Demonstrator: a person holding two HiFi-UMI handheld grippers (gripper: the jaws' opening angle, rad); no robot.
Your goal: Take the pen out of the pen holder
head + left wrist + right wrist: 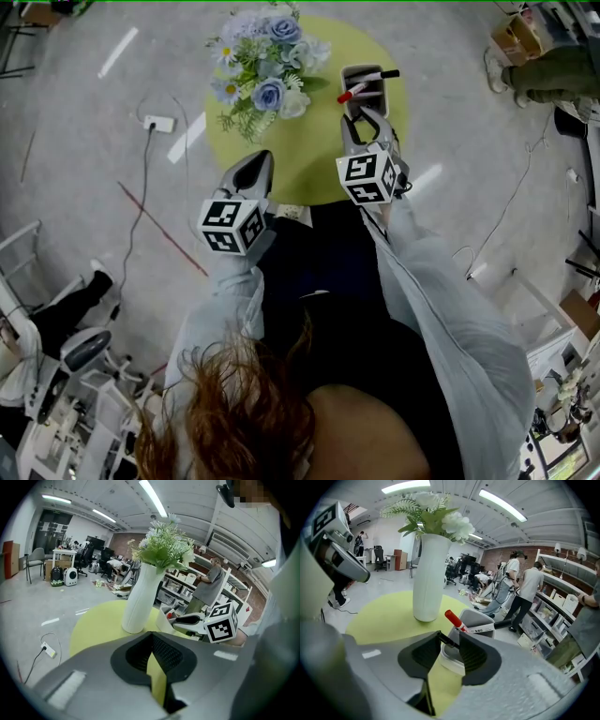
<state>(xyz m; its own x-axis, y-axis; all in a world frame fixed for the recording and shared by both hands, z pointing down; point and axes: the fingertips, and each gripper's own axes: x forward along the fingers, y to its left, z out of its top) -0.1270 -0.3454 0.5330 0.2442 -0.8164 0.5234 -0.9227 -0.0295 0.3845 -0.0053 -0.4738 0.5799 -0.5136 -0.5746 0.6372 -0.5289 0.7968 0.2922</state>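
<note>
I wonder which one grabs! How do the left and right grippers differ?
The left gripper has its jaws together, empty; the right gripper has them apart around a black pen end. The right gripper is at the pen holder; the left gripper hangs by the table edge. Both carry marker cubes.

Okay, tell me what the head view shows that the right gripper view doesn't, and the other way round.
Only the head view: the person's hair and a white power strip.
Only the right gripper view: a black pen end between the right gripper's parted jaws, the white vase, and people standing in the background.
Both: the yellow-green table, the flowers, the pen holder, the red-capped pen and the left gripper.
</note>
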